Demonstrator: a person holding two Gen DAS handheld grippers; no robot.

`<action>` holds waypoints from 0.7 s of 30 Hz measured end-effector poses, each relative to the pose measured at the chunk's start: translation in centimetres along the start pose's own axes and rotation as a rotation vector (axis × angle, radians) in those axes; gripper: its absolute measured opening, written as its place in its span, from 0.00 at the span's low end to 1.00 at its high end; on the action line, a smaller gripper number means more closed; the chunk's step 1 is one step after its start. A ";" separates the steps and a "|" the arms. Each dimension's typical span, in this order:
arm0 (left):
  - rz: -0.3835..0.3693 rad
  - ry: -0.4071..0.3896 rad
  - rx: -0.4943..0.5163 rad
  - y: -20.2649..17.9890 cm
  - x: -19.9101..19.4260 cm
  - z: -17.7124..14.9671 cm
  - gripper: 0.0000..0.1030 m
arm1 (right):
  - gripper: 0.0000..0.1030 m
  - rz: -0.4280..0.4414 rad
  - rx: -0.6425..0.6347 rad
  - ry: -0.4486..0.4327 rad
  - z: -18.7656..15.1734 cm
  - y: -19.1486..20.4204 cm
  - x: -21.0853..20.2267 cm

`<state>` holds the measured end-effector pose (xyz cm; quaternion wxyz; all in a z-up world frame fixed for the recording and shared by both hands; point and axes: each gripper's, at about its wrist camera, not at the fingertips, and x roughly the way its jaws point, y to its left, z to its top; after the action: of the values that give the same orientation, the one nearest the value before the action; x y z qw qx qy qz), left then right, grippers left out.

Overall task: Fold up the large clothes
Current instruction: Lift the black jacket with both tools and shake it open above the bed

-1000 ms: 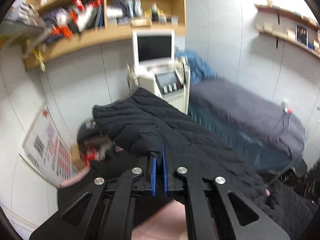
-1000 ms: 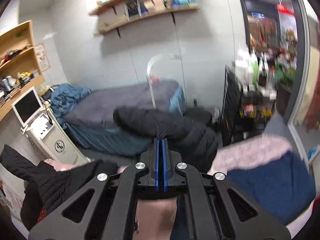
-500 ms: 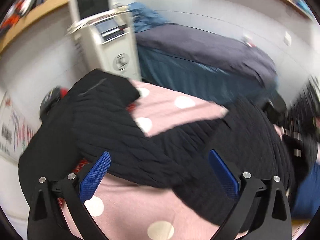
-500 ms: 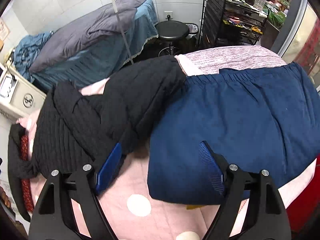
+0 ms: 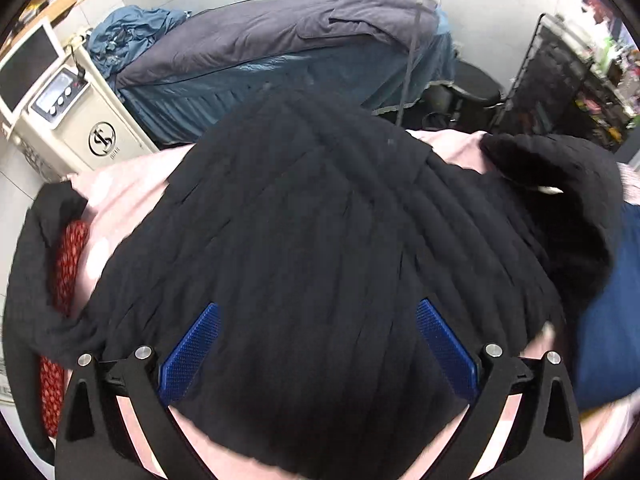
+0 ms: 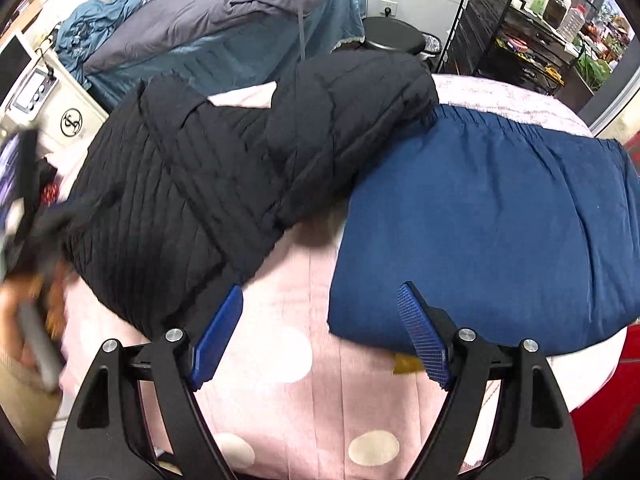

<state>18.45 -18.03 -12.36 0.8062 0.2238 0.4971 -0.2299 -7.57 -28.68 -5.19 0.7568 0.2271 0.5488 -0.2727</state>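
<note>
A black quilted jacket [image 5: 320, 240] lies spread on a pink bed cover with white dots [image 6: 304, 360]. My left gripper [image 5: 318, 314] hangs over the jacket's body, jaws wide open, blue pads [image 5: 190, 350] apart with fabric beneath them, not pinched. In the right wrist view the jacket [image 6: 208, 168] lies left of centre, one sleeve resting across a folded dark blue garment [image 6: 492, 228]. My right gripper [image 6: 320, 296] stands open above the bare pink cover between jacket and blue garment, holding nothing.
A grey-covered bed with blue skirt [image 6: 224, 28] runs along the far wall. A white machine with a screen [image 5: 64, 116] stands at left. A black stool [image 6: 392, 38] and a black wire rack [image 6: 516, 36] sit at right. Red patterned cloth [image 5: 66, 264] shows at the left edge.
Both grippers were shut on the raised jacket a second ago. They opened and dropped it onto the bed, then swung down; the left one moved over the jacket's body.
</note>
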 end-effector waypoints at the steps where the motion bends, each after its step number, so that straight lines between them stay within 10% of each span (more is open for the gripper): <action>1: 0.022 0.019 0.000 -0.8 1.3 1.0 0.94 | 0.77 0.002 0.010 0.009 -0.5 -0.3 0.0; 7: 0.134 0.155 0.048 -2.3 7.7 2.8 0.62 | 0.77 -0.010 0.078 0.061 -2.5 -2.3 0.5; 10: 0.127 0.115 0.018 0.0 5.6 1.6 0.12 | 0.77 -0.006 0.088 0.063 -2.5 -2.6 0.8; 21: 0.022 0.107 -0.403 19.8 -4.6 -10.1 0.07 | 0.77 0.150 -0.141 0.038 3.8 7.7 3.9</action>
<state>21.27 4.33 -9.70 0.8096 0.0753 0.5727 -0.1047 1.17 -25.99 -7.50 0.7788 0.2188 0.5623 -0.1714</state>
